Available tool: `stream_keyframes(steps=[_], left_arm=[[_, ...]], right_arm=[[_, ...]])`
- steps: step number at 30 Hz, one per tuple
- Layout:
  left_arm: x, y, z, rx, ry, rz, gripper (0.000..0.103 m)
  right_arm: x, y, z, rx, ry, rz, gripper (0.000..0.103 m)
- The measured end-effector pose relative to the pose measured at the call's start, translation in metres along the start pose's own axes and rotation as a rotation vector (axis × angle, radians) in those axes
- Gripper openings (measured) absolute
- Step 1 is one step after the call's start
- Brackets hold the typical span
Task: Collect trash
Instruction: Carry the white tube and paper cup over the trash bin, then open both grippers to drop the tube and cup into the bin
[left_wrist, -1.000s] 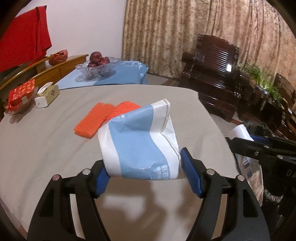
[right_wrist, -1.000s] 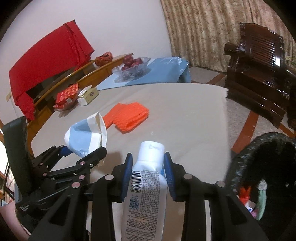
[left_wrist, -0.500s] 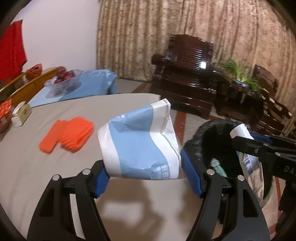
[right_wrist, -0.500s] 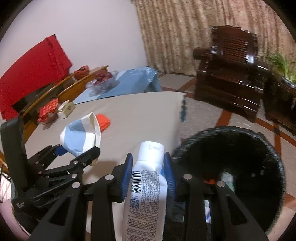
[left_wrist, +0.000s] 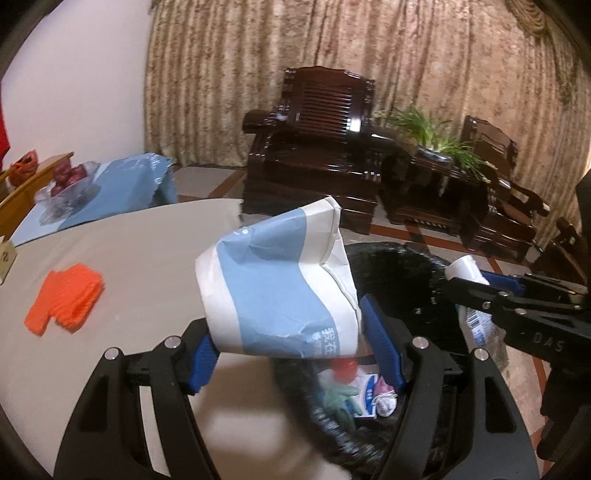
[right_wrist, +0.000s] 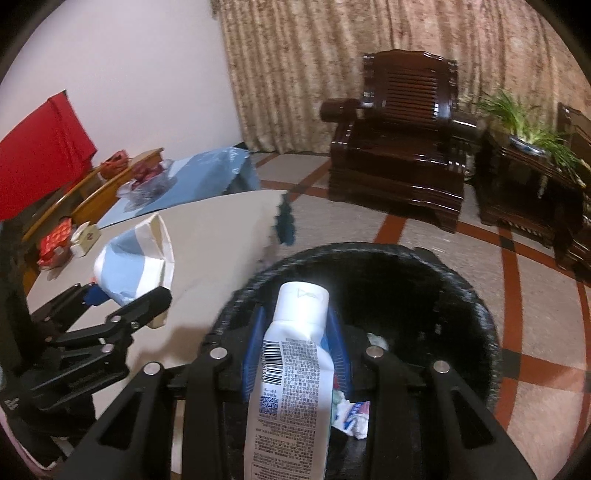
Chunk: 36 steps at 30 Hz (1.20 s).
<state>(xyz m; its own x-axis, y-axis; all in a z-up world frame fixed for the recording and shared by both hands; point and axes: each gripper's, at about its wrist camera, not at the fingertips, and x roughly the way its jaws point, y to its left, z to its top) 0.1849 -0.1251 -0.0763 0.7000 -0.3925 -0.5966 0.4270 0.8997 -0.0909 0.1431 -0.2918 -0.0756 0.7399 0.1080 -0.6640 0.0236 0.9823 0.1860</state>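
Fingers (left_wrist: 201, 354) of the left gripper (left_wrist: 291, 354) clamp a crumpled blue-and-white paper bag (left_wrist: 273, 288), held at the table (left_wrist: 129, 251) edge beside the black trash bin (right_wrist: 476, 310). Right gripper (right_wrist: 295, 354) pinches a white plastic bottle (right_wrist: 291, 362) directly above the bin's mouth, apparently poised for dropping. Orange foam netting (left_wrist: 62, 299) lies uncollected on the table's far left.
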Motion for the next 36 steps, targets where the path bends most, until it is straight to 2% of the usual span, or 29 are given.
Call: stream_keyframes(steps=[8, 15, 21, 24, 26, 28, 29, 31, 36], left_arm=[[0.024, -0.037, 0.004, 0.037, 0.011, -0.056, 0.068], [0.054, -0.063, -0.006, 0.065, 0.057, -0.112, 0.068], [0.072, -0.069, -0.010, 0.076, 0.084, -0.134, 0.069], [0.077, -0.068, -0.013, 0.059, 0.107, -0.162, 0.073], [0.079, -0.067, -0.014, 0.049, 0.117, -0.182, 0.076], [0.080, -0.066, -0.016, 0.045, 0.122, -0.191, 0.084], [0.080, -0.065, -0.015, 0.042, 0.123, -0.195, 0.085], [0.079, -0.062, -0.015, 0.029, 0.124, -0.205, 0.086], [0.072, -0.050, -0.013, -0.002, 0.118, -0.194, 0.088]], right_arm=[[0.012, -0.041, -0.006, 0.044, 0.012, -0.044, 0.034], [0.023, -0.074, -0.018, 0.098, 0.041, -0.077, 0.034], [0.031, -0.092, -0.024, 0.110, 0.063, -0.098, 0.034], [0.035, -0.094, -0.027, 0.103, 0.076, -0.113, 0.035], [0.037, -0.097, -0.029, 0.106, 0.084, -0.123, 0.039], [0.037, -0.100, -0.030, 0.113, 0.079, -0.136, 0.056], [0.037, -0.101, -0.030, 0.118, 0.076, -0.142, 0.058], [0.035, -0.102, -0.030, 0.123, 0.069, -0.143, 0.071], [0.026, -0.099, -0.028, 0.114, 0.042, -0.169, 0.096]])
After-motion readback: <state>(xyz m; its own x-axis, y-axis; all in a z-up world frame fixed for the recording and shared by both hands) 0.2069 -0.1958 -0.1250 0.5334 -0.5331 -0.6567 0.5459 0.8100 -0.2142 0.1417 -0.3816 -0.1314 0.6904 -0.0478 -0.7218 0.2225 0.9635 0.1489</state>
